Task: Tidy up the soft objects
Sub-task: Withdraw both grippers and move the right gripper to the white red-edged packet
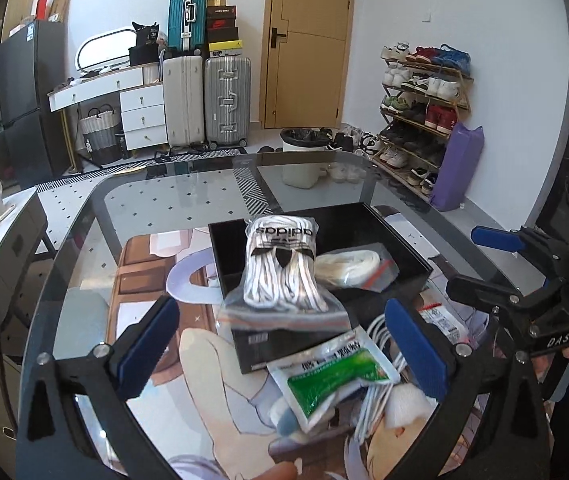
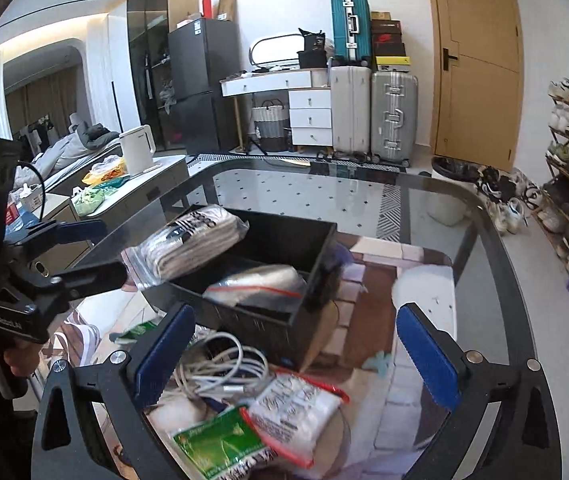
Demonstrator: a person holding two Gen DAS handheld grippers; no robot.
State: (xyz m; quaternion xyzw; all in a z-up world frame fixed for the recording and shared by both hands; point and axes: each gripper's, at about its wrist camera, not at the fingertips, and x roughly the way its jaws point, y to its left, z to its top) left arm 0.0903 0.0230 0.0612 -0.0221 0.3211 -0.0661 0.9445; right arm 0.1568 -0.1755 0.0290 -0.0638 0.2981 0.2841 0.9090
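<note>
The glass table carries a black box ahead of both grippers. The sock bag leans on the near wall of the box, just ahead of the left gripper, whose fingers are spread wide and hold nothing. A second bag lies inside the box. The right gripper is also released and empty. Below and between its fingers lie a white cable, a white packet and a green packet, touching each other.
</note>
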